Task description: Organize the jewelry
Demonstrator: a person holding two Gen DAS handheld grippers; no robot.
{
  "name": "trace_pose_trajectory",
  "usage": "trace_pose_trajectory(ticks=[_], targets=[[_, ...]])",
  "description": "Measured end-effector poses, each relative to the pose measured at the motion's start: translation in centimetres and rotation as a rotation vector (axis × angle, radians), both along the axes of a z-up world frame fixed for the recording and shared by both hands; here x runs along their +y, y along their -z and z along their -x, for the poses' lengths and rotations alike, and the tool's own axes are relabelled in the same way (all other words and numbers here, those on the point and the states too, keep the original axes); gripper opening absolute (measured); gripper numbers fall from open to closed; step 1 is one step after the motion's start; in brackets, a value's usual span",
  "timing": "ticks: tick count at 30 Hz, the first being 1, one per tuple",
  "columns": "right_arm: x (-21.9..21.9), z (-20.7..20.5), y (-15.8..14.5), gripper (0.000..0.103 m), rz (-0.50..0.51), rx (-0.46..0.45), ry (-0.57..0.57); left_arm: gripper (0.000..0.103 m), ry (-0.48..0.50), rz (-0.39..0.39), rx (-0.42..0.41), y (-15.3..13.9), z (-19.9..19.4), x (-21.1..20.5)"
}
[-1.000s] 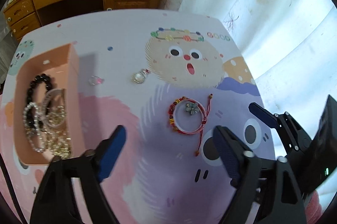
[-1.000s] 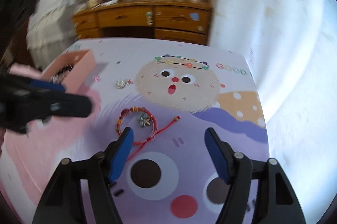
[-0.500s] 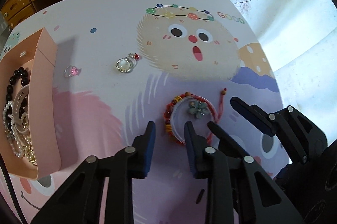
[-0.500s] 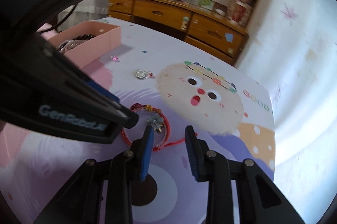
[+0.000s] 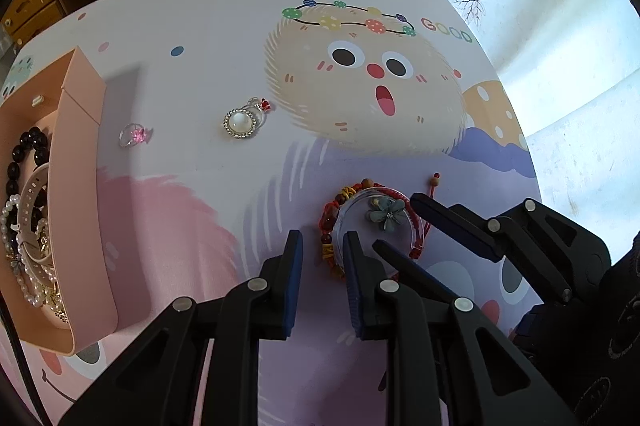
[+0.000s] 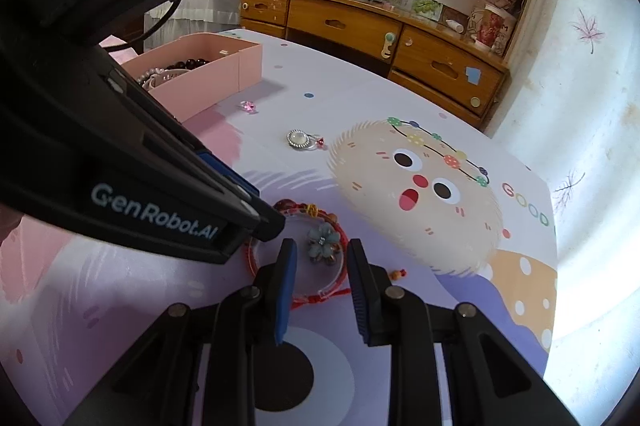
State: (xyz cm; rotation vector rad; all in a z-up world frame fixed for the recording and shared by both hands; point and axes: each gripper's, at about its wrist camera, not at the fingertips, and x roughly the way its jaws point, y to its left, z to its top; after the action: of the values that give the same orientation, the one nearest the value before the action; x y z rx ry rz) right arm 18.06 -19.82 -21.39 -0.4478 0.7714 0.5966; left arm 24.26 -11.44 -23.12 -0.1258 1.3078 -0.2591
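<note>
Read "GenRobot.AI" on left gripper [image 6: 256, 222], "GOOD" on tablecloth [image 5: 200, 25]. Since before, narrowed both, left and right gripper [image 6: 320, 266], around bracelets [image 5: 360, 222], grip uncertain.

Jewelry count beside the pink box [image 5: 80, 185]

Outside it: one red bracelet [image 5: 332, 222], one pearl pendant [image 5: 239, 123], one pink-stone ring [image 5: 134, 135]; the tangled pieces inside cannot be counted.

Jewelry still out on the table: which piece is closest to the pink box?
The small ring with a pink stone, lying just beside the box; pearl pendant and red bracelet lie farther off.
</note>
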Motion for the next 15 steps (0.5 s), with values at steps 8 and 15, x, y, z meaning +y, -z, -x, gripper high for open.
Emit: trace_pose_trajectory(ticks=[8,15], targets=[[0.24,-0.88,0.21,0.017,-0.032,0.034,0.028,0.017,0.016,-0.004,-0.005,-0.08,0.13,-0.06],[-0.18,-1.02,0.22,0.016,-0.061,0.055,0.045,0.017,0.012,-0.016,-0.009,0.16,0.16,-0.28]])
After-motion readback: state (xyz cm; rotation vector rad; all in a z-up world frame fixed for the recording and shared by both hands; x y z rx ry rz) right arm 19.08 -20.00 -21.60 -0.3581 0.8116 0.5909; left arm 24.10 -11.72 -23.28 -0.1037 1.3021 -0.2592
